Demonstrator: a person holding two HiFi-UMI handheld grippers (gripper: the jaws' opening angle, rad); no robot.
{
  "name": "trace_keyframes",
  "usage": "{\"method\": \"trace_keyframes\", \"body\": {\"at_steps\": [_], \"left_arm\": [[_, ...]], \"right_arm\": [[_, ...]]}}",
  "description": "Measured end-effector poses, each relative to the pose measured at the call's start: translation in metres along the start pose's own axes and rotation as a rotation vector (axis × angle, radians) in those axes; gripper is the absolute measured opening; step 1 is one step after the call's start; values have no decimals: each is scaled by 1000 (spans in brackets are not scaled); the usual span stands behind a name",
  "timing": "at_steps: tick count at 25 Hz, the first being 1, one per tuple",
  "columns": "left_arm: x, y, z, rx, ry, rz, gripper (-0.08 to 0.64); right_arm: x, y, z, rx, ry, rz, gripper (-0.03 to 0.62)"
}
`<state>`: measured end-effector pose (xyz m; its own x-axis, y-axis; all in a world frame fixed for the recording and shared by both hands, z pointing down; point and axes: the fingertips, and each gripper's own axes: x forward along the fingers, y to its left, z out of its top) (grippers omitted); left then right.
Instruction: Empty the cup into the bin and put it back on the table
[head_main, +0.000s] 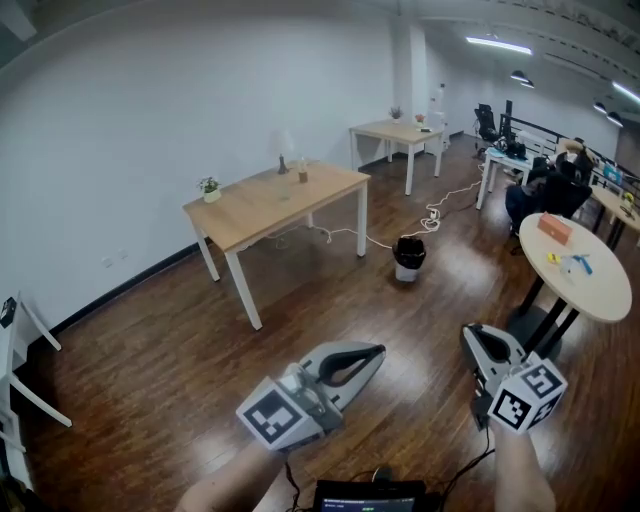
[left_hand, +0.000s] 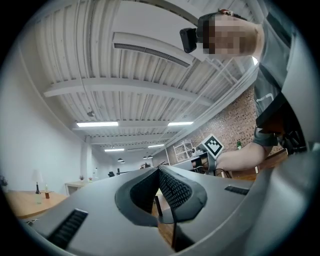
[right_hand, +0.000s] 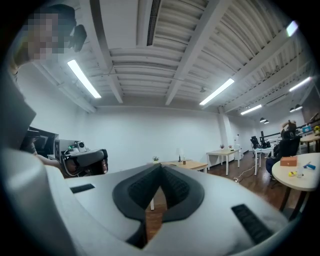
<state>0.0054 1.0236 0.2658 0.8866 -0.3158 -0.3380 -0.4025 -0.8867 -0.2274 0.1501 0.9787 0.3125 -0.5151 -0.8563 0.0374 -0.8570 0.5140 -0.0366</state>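
Dark wood floor (head_main: 150, 340) runs under the whole area ahead of your tongs. A rectangular wooden surface (head_main: 262, 208) on white legs stands ahead of your left tongs (head_main: 377, 352), well apart from them and off to their left. A round pale surface (head_main: 600, 290) stands ahead of your right tongs (head_main: 470, 336) and to their right. It carries an orange box (head_main: 553, 228).

The bin (head_main: 408, 257), dark, sits on the floor ahead of both tongs and well apart from either. It lies roughly between their two lines of aim, off the right end of the rectangular surface.

Left tongs: tips together, nothing between them, as the left gripper view shows. Right tongs: tips together, nothing between them, as the right gripper view shows. You hold the two side by side, apart from each other, low in the head view. The left marker cube (head_main: 280, 415) and the right marker cube (head_main: 528, 395) sit at the ends nearest you.

A small potted plant (head_main: 209, 188) stands at the left end of the rectangular surface, far left of the left tongs.

The cup (head_main: 302, 174), small and brownish, stands upright near the far edge of the rectangular surface. It sits just beside a slim pale lamp-like item (head_main: 283, 152), well ahead of the left tongs and apart from both. Its contents cannot be made out at this range.
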Motion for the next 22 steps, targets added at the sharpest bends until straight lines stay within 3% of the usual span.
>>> {"method": "trace_keyframes", "body": {"at_steps": [8,22], "left_arm": [[23,39,-21,9,11,15,-8],[122,110,-64,53,60,48,-8]], "right_arm": [[42,-31,2,-16,3,18,2],[108,-145,18,22,-40,87,2]]}}
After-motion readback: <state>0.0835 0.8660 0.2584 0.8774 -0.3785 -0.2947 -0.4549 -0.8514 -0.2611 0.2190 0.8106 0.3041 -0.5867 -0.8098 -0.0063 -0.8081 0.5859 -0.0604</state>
